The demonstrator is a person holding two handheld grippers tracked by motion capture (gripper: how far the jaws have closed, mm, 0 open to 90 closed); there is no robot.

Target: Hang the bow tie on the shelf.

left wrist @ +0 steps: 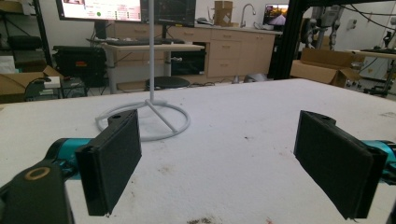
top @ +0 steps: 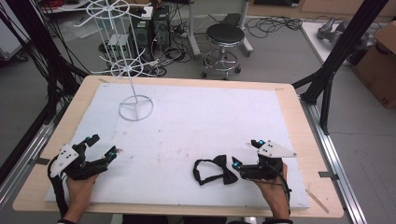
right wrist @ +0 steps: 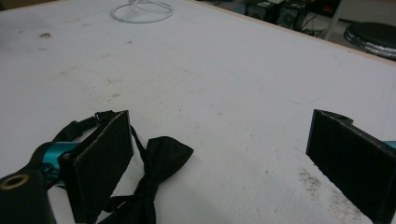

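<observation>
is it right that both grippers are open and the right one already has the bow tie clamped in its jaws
Not quite. Both are open, but the right gripper holds nothing: in the right gripper view the bow tie lies flat on the white mat beside its left jaw, unclamped. The left gripper is open too.

White-covered table [top: 299, 140]: bow tie [top: 218, 170], rack [top: 135, 108]

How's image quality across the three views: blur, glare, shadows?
High view: even light, sharp, bow tie reads clearly on the white table. Left gripper view: jaws soft, wire stand sharper, monitors blown out. Right gripper view: near jaws blurred, faint shadow under bow tie.
</observation>
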